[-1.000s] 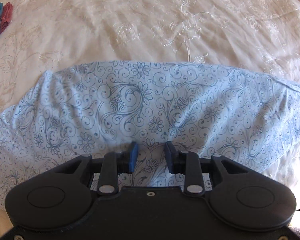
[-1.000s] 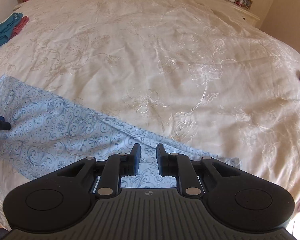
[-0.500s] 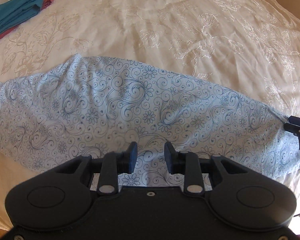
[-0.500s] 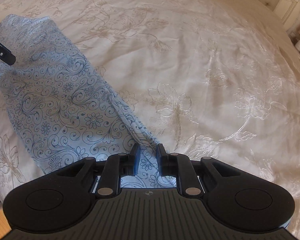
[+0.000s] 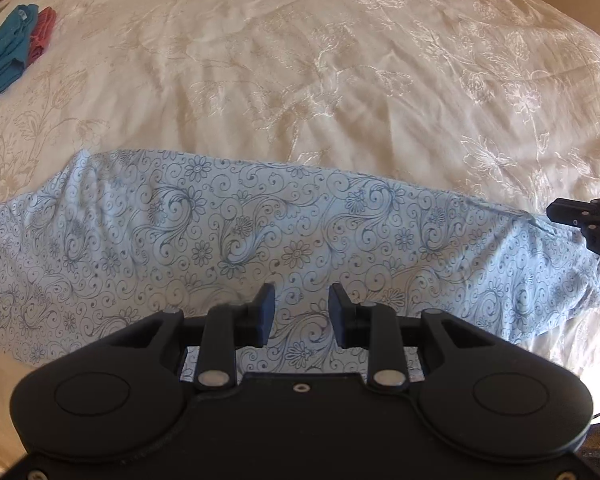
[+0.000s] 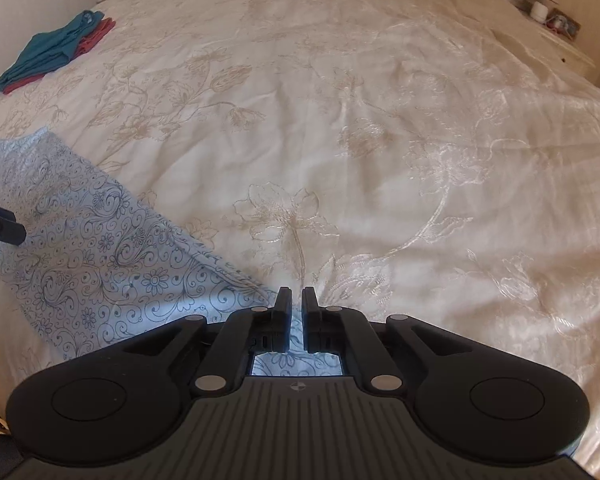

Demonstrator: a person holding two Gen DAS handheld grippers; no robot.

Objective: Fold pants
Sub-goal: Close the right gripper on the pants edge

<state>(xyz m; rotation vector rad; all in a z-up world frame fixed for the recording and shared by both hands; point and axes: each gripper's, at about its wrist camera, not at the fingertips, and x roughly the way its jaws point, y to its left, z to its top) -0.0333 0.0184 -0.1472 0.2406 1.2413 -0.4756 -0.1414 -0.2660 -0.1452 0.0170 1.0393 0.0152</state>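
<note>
Light blue pants (image 5: 260,240) with a dark swirl-and-flower print lie flat in a long band across the near part of a cream bedspread. My left gripper (image 5: 300,312) is open, its fingers spread just above the pants' near edge. My right gripper (image 6: 295,312) has its jaws nearly closed over the right end of the pants (image 6: 112,264); whether cloth is pinched between them is not clear. The right gripper's tip (image 5: 580,220) shows at the pants' right end in the left wrist view. The left gripper's tip (image 6: 0,230) shows at the left edge of the right wrist view.
Folded teal and red clothes (image 6: 56,52) lie at the bed's far left, also in the left wrist view (image 5: 8,56). A white nightstand (image 6: 556,36) with small items stands at the far right. The embroidered bedspread (image 6: 380,140) stretches beyond the pants.
The right gripper's jaws have narrowed from a clear gap to nearly closed at the pants' end. Both views have shifted; the pants lie straighter across the bed.
</note>
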